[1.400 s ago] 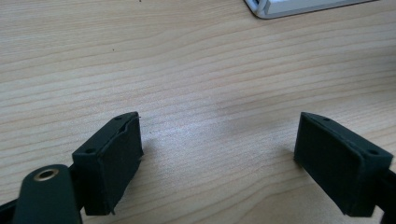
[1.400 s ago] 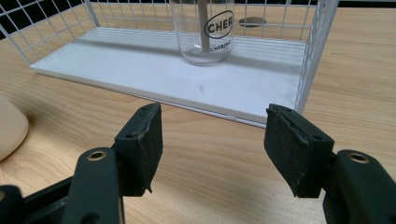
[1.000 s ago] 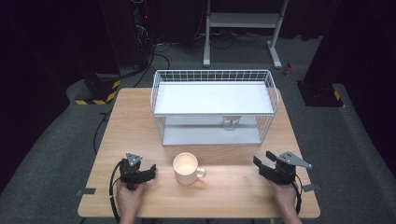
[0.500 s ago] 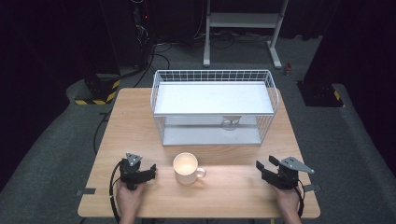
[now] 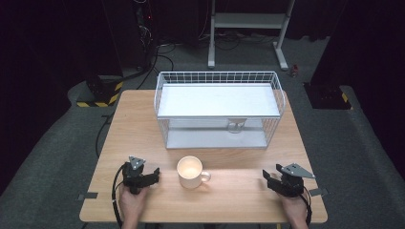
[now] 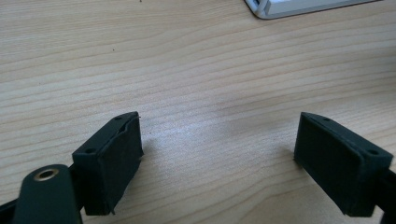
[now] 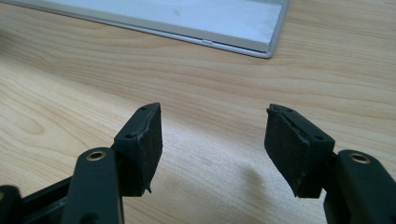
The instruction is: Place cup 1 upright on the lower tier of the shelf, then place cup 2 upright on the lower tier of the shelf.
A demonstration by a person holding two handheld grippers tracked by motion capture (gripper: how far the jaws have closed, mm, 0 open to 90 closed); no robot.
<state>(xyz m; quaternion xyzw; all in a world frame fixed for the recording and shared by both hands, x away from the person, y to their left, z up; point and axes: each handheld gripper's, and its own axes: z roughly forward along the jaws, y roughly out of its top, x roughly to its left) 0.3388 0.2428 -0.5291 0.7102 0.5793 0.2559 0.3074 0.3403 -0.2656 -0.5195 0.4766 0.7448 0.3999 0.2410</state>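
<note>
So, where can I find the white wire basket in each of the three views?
High view: the white wire basket stands mid-table, beyond the mug.
Left gripper view: its base corner, top edge, right of middle.
Right gripper view: its base along the top edge, left and middle.
Shared landmark: the wooden table beneath it.

The left gripper is held low at the near-left part of the worktop, its fingers spread wide with nothing between them. The right gripper is held at the worktop's near-right corner, fingers likewise parted and empty.
</note>
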